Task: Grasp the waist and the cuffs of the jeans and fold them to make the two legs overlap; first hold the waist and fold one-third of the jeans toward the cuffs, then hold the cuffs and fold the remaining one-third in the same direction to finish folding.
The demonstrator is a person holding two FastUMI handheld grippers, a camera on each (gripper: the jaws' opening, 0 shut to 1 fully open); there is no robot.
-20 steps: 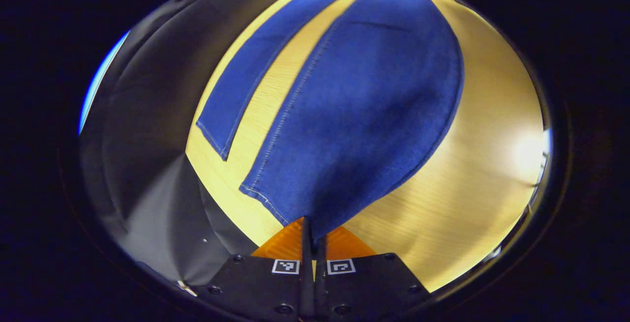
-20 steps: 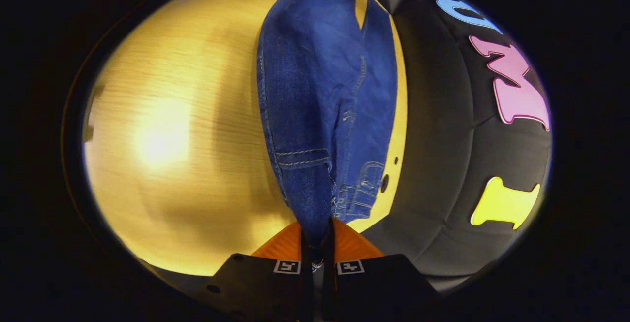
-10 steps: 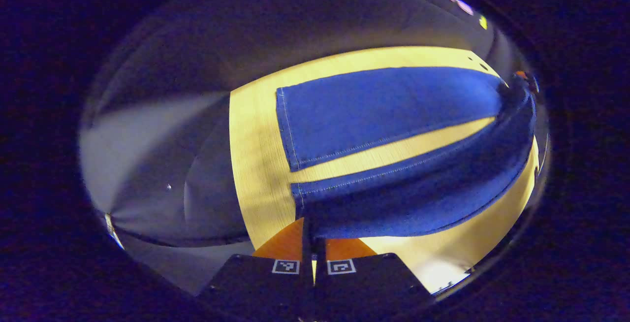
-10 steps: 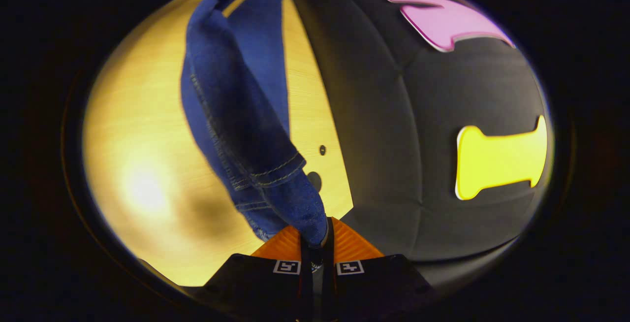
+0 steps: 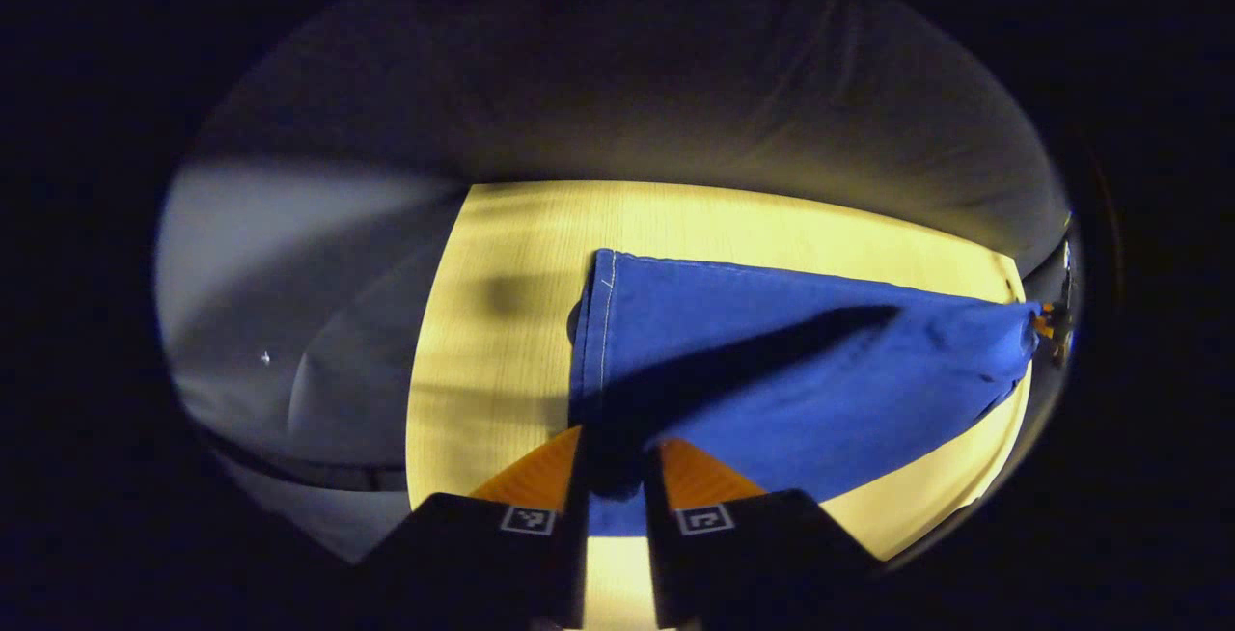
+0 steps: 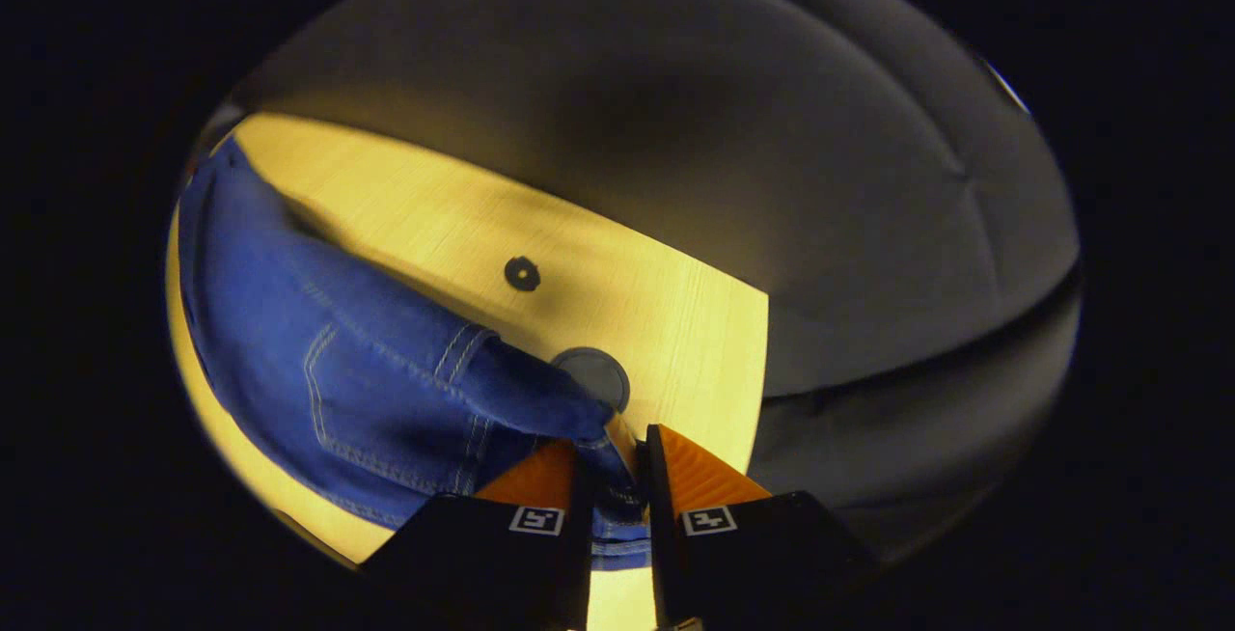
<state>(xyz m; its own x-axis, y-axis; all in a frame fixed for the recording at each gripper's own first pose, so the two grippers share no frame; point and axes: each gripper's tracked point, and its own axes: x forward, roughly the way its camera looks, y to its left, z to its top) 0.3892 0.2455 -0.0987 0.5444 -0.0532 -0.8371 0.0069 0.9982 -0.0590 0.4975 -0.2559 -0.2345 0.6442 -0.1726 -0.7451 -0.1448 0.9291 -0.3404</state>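
Denim jeans (image 5: 772, 370) lying legs-overlapped on the wooden tabletop (image 5: 502, 322) | left tongs (image 5: 614, 462) sitting narrowly parted over the cuff end | right tongs (image 6: 614, 477) likewise at the waist (image 6: 540, 399), seemingly releasing | long axis running tongs-to-tongs | waist fold coming, right nearer.

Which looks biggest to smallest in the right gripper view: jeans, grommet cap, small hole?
1. jeans, by far.
2. grommet cap, partly behind the denim.
3. small hole.
The cap sits nearer the camera, so its lead is unsure.
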